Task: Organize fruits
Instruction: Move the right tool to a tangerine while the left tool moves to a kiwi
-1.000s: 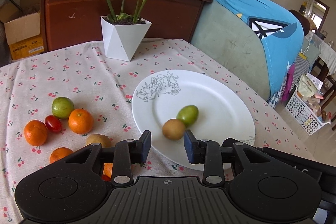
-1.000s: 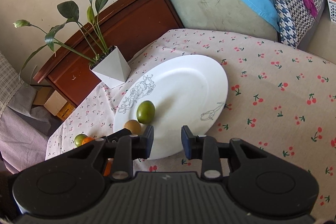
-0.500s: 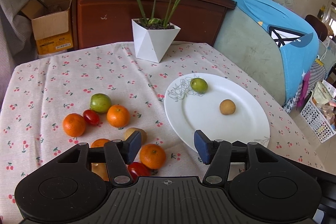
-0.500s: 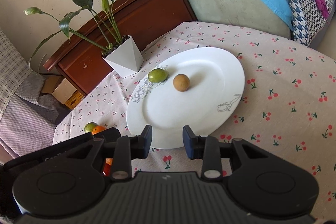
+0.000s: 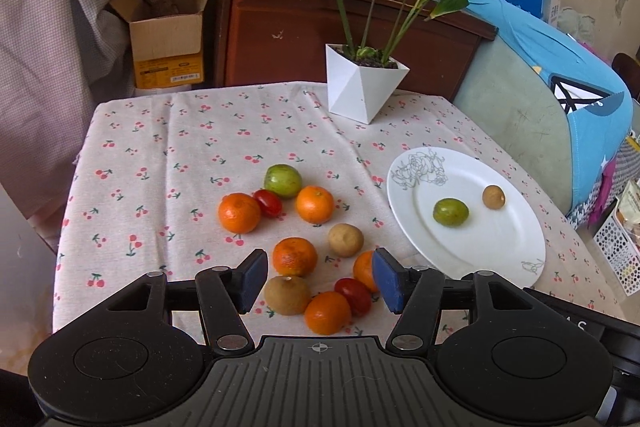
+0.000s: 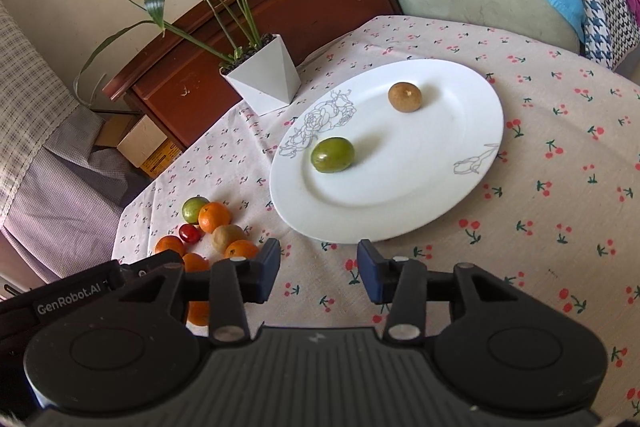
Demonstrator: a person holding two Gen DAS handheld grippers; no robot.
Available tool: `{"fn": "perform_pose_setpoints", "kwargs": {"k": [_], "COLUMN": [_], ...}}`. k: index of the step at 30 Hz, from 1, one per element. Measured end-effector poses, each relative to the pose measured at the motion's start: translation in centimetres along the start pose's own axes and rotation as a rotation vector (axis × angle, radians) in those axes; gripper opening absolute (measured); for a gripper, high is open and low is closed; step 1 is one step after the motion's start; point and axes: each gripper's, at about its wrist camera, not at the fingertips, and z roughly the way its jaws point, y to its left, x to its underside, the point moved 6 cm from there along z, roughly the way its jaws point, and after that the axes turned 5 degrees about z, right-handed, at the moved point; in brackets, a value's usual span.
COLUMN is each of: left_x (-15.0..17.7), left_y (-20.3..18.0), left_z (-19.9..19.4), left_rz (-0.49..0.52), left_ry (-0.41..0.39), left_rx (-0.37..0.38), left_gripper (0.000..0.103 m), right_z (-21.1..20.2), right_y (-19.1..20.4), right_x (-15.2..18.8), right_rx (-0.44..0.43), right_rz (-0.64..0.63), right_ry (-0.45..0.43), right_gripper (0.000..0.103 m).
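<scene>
A white plate (image 5: 508, 251) (image 6: 440, 187) on the cherry-print tablecloth holds a green fruit (image 5: 451, 211) (image 6: 333, 154) and a small brown fruit (image 5: 493, 196) (image 6: 405, 97). Left of the plate lies a cluster of loose fruit: several oranges (image 5: 295, 256), a green fruit (image 5: 282, 180), brown fruits (image 5: 345, 239) and red tomatoes (image 5: 354, 296). My left gripper (image 5: 319, 279) is open and empty, above the near end of the cluster. My right gripper (image 6: 318, 269) is open and empty, just short of the plate's near rim. The cluster also shows in the right wrist view (image 6: 214, 217).
A white angular planter (image 5: 362, 89) (image 6: 264, 75) with a leafy plant stands at the table's far side. Behind are a brown wooden cabinet (image 5: 280, 27), a cardboard box (image 5: 166, 39) and a sofa with a blue cover (image 5: 560, 67).
The left gripper has swung left from the plate to over the fruit cluster and opened wider. The right gripper has drawn back a little. The two fruits on the plate have rolled apart.
</scene>
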Motion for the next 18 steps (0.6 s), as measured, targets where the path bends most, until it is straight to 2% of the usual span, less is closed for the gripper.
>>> {"fn": "perform_pose_setpoints", "kwargs": {"k": [9,15,18], "left_x": [2.1,3.2,3.5], "left_y": [2.5,3.1,3.5], "left_z": [-1.5,-1.8,-1.7], "left_rz": [0.023,0.057,0.055], "left_ry": [0.018,0.032,0.043], "left_rx": [-0.027,-0.039,-0.044], "left_gripper": [0.059,0.059,0.059], "right_z": [0.6,1.0,1.4], "right_y": [1.4,3.3,4.4], "right_x": [1.5,2.5,2.9], "right_rx": [-0.034,-0.096,-0.122], "right_rz": [-0.029,-0.069,-0.093], "right_ry": [0.046,0.074,0.084], "right_gripper": [0.045,0.044,0.040]}}
